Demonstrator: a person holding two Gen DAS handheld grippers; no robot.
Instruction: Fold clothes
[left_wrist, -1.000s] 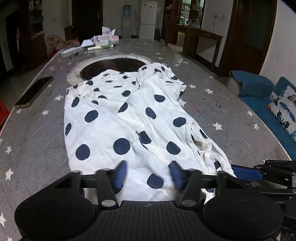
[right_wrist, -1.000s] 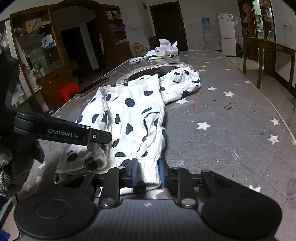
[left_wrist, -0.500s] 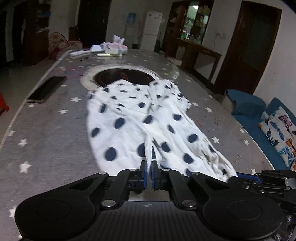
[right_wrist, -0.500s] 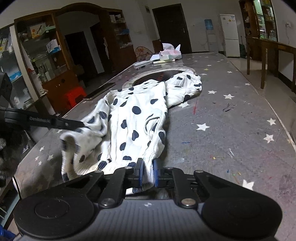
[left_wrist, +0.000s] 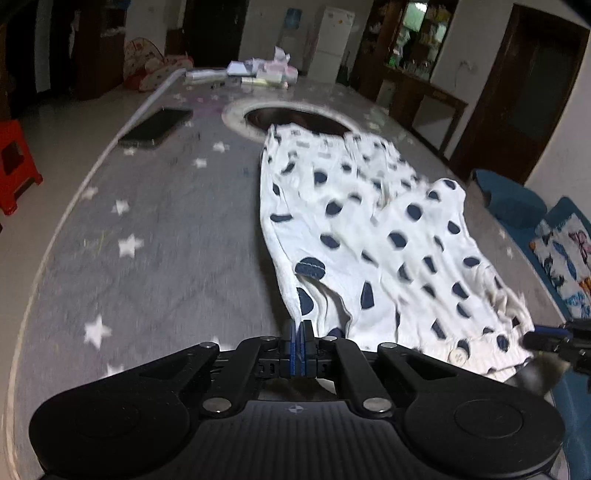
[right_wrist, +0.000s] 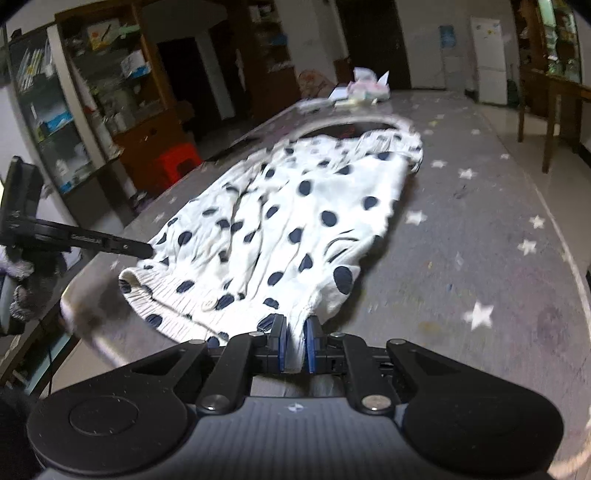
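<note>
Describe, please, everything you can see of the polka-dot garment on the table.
The polka-dot garment is thin, crinkled white cloth with dark navy dots, a ribbed hem and a pale button near its close end. It lies stretched lengthwise on the grey star-patterned table, its far end overlapping the round dark recess. The left gripper and right gripper each pinch a near corner.

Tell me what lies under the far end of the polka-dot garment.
The polka-dot garment overlaps the dark round recess in the star-patterned table. Only the recess's far rim shows; the part beneath the cloth is hidden.

Phone (left_wrist: 157, 127) on starred table (left_wrist: 147, 258) (tissues (left_wrist: 280, 72) beyond); red stool (left_wrist: 14, 166) beside.
</note>
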